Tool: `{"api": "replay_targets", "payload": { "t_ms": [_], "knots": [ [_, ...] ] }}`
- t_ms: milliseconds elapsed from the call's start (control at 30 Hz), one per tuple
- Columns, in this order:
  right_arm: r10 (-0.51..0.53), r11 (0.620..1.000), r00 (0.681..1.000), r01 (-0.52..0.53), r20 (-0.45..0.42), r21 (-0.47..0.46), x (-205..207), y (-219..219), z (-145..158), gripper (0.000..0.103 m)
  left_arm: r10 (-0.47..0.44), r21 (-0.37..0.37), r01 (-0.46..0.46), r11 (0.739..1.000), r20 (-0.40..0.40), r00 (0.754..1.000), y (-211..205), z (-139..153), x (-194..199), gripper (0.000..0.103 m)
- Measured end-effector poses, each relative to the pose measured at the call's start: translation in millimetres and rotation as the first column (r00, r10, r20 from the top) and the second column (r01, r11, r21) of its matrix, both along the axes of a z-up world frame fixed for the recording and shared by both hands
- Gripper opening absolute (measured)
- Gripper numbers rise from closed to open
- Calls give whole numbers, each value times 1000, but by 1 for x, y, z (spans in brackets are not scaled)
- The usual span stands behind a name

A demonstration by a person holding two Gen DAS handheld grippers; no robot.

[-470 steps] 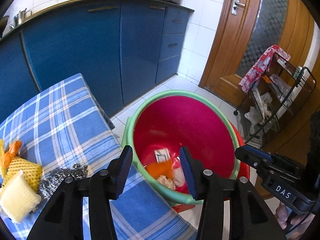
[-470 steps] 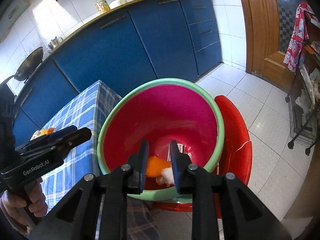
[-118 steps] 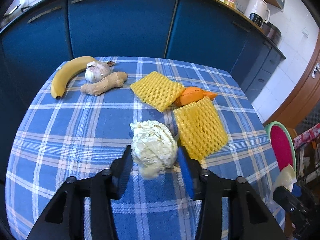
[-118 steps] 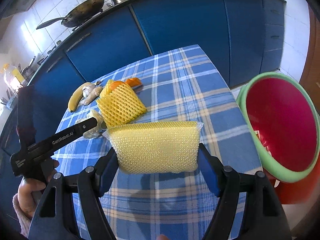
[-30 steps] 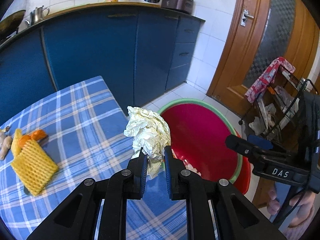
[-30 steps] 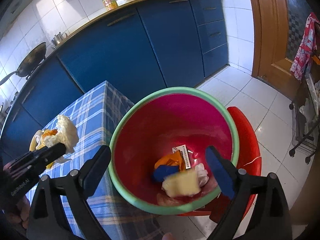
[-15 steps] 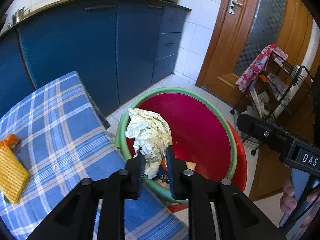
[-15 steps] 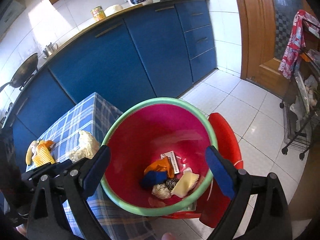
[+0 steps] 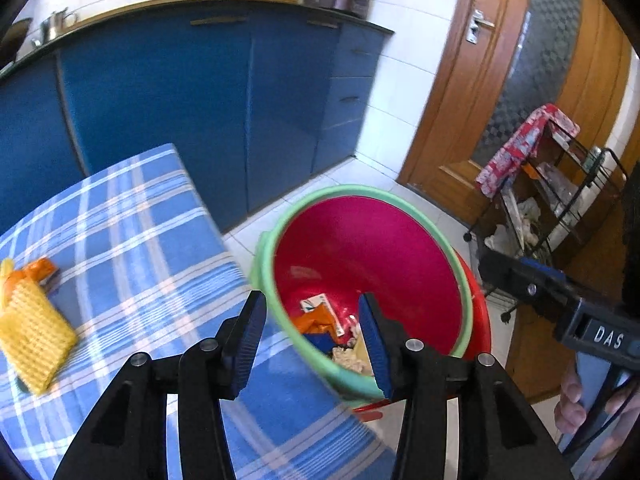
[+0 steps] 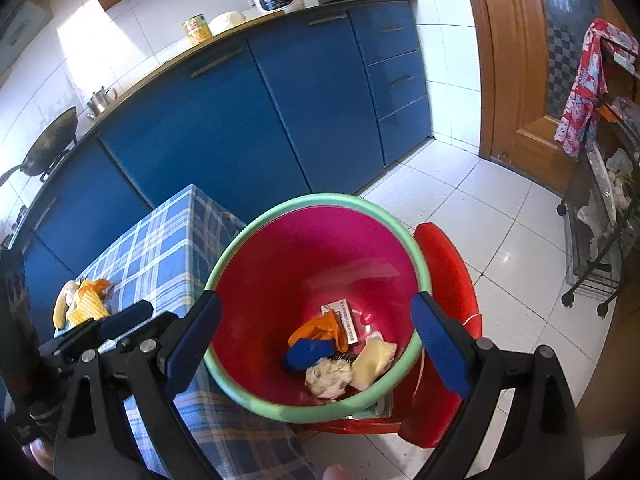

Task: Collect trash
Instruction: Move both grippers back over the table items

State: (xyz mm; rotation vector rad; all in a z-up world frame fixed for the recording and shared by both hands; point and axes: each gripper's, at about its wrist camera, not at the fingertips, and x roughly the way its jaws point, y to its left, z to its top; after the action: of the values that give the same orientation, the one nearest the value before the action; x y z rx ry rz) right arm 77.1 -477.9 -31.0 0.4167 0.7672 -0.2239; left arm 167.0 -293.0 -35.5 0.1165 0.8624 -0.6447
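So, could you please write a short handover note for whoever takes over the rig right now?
Left tool: open, empty, over the near rim of the bin.
Right tool: wide open, empty, above the bin.
Done: the crumpled paper ball now lies in the bin beside the yellow sponge, orange wrapper and blue scrap.
Left: a yellow foam net and an orange scrap are on the checked table. The banana beside them looks like food, so probably leave it.
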Motion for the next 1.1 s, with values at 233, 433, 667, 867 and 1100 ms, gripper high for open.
{"api": "replay_targets", "payload": {
  "t_ms": [233,433,667,867,1100],
  "knots": [
    [58,998,998,-58,0,1,0,24,4,94,124,29,-124,992,5,992,46,9,1,49],
    [126,992,992,-126,12,3,3,56,12,94,247,44,-248,968,34,968,95,18,-1,49],
    [218,976,976,-218,29,9,15,100,21,94,361,55,-364,930,60,931,153,27,2,49],
    [284,959,958,-284,30,7,25,138,24,94,424,65,-426,902,48,904,188,21,15,49],
    [317,948,948,-318,16,23,39,167,18,94,418,89,-419,904,30,908,208,9,37,49]
  ]
}}
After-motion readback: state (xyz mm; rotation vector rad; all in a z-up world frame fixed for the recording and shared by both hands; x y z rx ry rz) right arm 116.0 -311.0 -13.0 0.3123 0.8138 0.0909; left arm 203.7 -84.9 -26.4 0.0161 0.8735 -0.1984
